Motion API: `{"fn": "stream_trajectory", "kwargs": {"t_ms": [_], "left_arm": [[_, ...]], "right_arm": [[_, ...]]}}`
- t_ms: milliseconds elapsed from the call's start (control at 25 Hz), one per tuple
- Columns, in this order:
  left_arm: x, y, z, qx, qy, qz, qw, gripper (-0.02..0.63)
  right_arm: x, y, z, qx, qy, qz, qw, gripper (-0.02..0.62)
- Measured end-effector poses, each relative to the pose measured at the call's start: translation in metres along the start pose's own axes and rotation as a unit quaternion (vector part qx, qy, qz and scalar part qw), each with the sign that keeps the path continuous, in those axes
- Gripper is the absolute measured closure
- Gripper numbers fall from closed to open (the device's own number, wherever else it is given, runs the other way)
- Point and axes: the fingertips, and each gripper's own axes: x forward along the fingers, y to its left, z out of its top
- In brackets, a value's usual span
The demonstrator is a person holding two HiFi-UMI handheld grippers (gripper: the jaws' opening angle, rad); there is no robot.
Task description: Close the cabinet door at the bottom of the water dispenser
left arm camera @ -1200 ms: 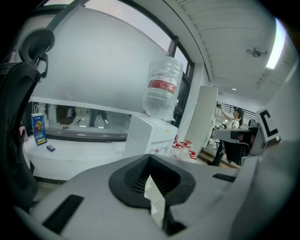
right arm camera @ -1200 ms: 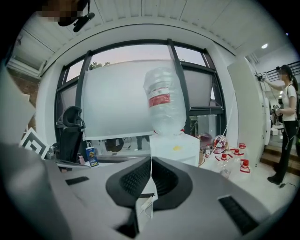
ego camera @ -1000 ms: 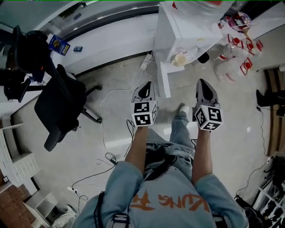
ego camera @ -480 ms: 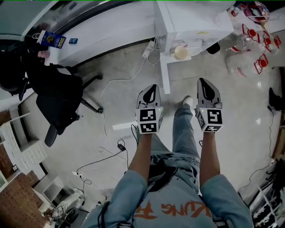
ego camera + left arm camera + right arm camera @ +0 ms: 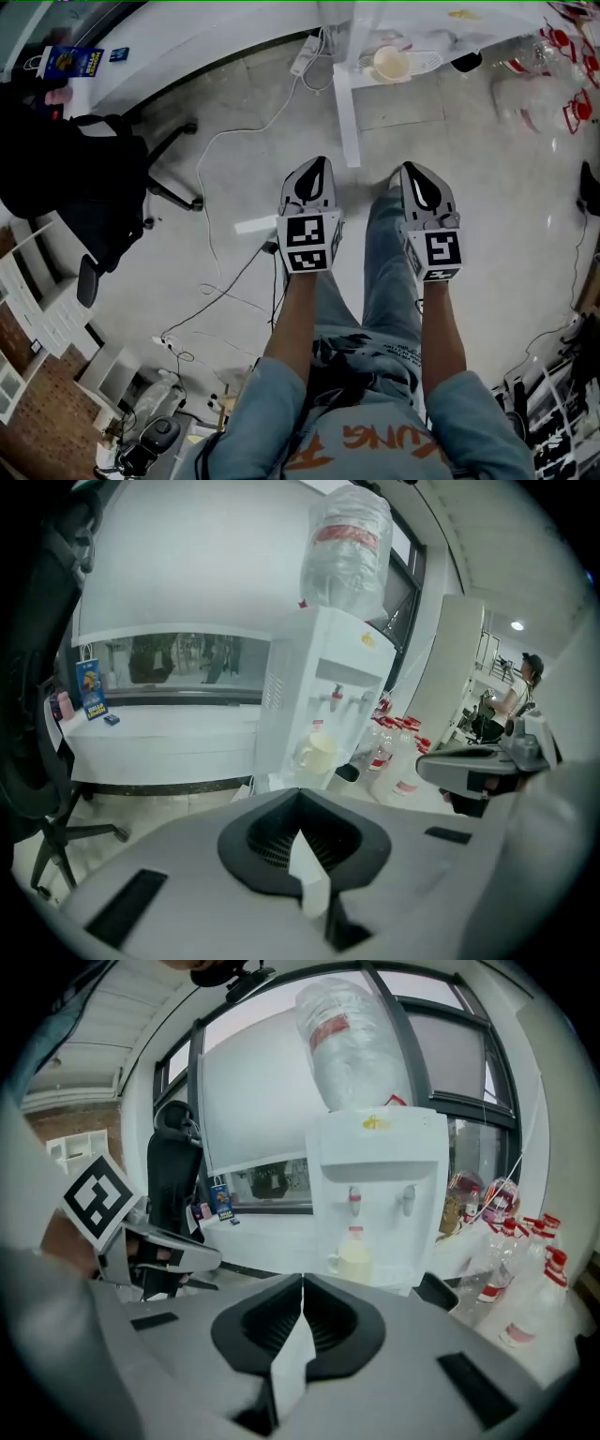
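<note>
Since a second ago both grippers have dropped lower, and in the head view the water dispenser has slid up to the top edge of the frame while the office chair (image 5: 84, 178) has drifted to the left edge.

The left gripper (image 5: 315, 169) sits just left of centre, the right gripper (image 5: 412, 173) just right of it, side by side and apart. In the left gripper view I see the left gripper (image 5: 300, 803) with its jaws pressed together on nothing. The right gripper view shows the right gripper (image 5: 302, 1283) the same way: jaws together, nothing between them. Neither touches anything.

Beyond them, at top centre of the head view, the cabinet door (image 5: 346, 117) stands open, swung out from the dispenser's base with its edge pointing down the frame towards the grippers, well clear of both.

The water dispenser (image 5: 380, 1194) fills the middle of the right gripper view, an upturned clear bottle (image 5: 347, 1044) on top. A pale cup (image 5: 391, 64) stands under its taps; I cannot tell whether anything is in it. Clear red-capped bottles (image 5: 539, 1279) cluster at lower right.
</note>
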Motion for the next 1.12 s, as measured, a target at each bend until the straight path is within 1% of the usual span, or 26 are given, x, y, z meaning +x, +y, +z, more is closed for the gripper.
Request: {"fn": "stream_trajectory", "kwargs": {"t_ms": [280, 520, 720, 840, 1040, 1080, 1120], "left_arm": [[0.025, 0.005, -0.044, 0.004, 0.010, -0.005, 0.9999, 0.598], [0.039, 0.009, -0.083, 0.010, 0.025, -0.007, 0.9996, 0.598], [0.055, 0.011, -0.115, 0.026, 0.034, -0.013, 0.9990, 0.598], [0.062, 0.012, -0.134, 0.023, 0.040, -0.016, 0.9988, 0.598], [0.072, 0.020, -0.147, 0.021, 0.034, -0.014, 0.9991, 0.598], [0.074, 0.022, -0.149, 0.021, 0.031, -0.014, 0.9992, 0.598], [0.075, 0.023, -0.151, 0.022, 0.030, -0.014, 0.9992, 0.598]], "right_arm": [[0.033, 0.019, -0.052, -0.008, 0.025, 0.033, 0.999, 0.565], [0.053, 0.018, -0.093, -0.006, 0.037, 0.040, 0.998, 0.565], [0.071, 0.025, -0.127, -0.010, 0.032, 0.056, 0.998, 0.565], [0.078, 0.033, -0.149, -0.006, 0.037, 0.060, 0.997, 0.565], [0.096, 0.047, -0.185, -0.012, 0.049, 0.073, 0.996, 0.560], [0.099, 0.050, -0.191, -0.016, 0.052, 0.076, 0.996, 0.550], [0.103, 0.053, -0.198, -0.020, 0.055, 0.079, 0.995, 0.524]]}}
